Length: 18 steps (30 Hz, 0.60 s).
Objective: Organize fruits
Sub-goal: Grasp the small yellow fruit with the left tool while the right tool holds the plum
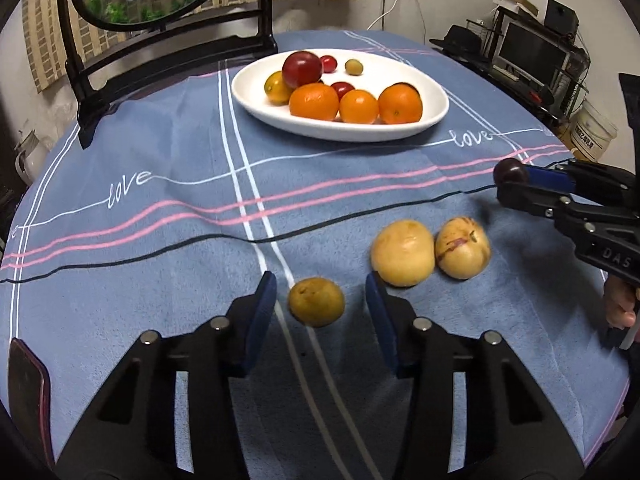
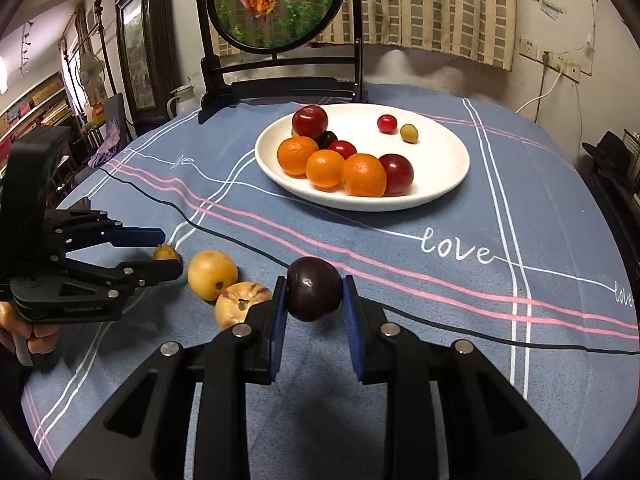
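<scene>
My left gripper (image 1: 320, 300) is open with a small brownish-yellow fruit (image 1: 316, 301) between its fingers, untouched, on the blue cloth. Two larger yellow fruits (image 1: 403, 252) (image 1: 462, 248) lie just to its right. My right gripper (image 2: 314, 296) is shut on a dark purple plum (image 2: 314, 289), held above the cloth; it shows in the left wrist view (image 1: 511, 173) too. A white plate (image 1: 432, 92) at the back holds oranges, red plums and small fruits. In the right wrist view my left gripper (image 2: 160, 250) straddles the small fruit (image 2: 165, 253).
A black-framed round goldfish screen (image 2: 276, 4) stands behind the plate (image 2: 448, 152). A dark red phone (image 1: 28, 392) lies at the table's left edge. The round table drops off on all sides; shelves and a monitor (image 1: 532, 52) stand beyond.
</scene>
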Tool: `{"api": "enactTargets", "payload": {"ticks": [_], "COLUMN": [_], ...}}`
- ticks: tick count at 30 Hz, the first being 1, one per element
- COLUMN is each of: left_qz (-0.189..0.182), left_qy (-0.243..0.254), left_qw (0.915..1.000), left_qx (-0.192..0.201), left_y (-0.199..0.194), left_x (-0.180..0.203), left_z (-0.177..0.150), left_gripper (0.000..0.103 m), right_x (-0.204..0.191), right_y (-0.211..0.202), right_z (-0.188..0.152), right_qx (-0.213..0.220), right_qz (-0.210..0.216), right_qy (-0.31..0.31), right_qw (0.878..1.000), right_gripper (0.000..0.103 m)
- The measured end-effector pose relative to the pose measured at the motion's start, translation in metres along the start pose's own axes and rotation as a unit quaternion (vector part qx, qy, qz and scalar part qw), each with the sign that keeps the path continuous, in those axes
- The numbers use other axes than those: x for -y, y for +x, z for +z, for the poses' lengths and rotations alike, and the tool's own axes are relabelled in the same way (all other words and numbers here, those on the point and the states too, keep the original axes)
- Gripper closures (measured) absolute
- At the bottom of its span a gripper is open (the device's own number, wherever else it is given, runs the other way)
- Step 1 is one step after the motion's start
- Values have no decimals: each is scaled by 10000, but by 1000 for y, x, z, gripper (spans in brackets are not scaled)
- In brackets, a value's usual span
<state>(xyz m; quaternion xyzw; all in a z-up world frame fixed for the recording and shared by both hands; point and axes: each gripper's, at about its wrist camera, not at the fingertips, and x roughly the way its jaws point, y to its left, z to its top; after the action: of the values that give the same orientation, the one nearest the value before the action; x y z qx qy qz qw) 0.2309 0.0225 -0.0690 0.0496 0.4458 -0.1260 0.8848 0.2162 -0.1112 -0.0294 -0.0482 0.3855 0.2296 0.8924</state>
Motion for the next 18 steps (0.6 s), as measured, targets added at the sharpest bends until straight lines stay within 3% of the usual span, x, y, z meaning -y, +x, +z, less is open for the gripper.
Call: {"api": "enactTargets", "payload": {"ticks": [8,18], "left_qz": [56,115], "left_qy": [0,43], "left_qw": [9999,9997], "left_qx": [-140,-192], "left_y": [8,12], "left_x": [-1,1], "left_z": [-1,-2], "left_gripper": [57,67], "right_x": [-1,-1], "right_y": [0,-1], "right_z": [-1,0], "right_qx": [-29,-16], "right_qz": [-25,-46], "right_qy": [-16,-14], "right_qw": [10000,10000], "right_gripper": [76,76]}}
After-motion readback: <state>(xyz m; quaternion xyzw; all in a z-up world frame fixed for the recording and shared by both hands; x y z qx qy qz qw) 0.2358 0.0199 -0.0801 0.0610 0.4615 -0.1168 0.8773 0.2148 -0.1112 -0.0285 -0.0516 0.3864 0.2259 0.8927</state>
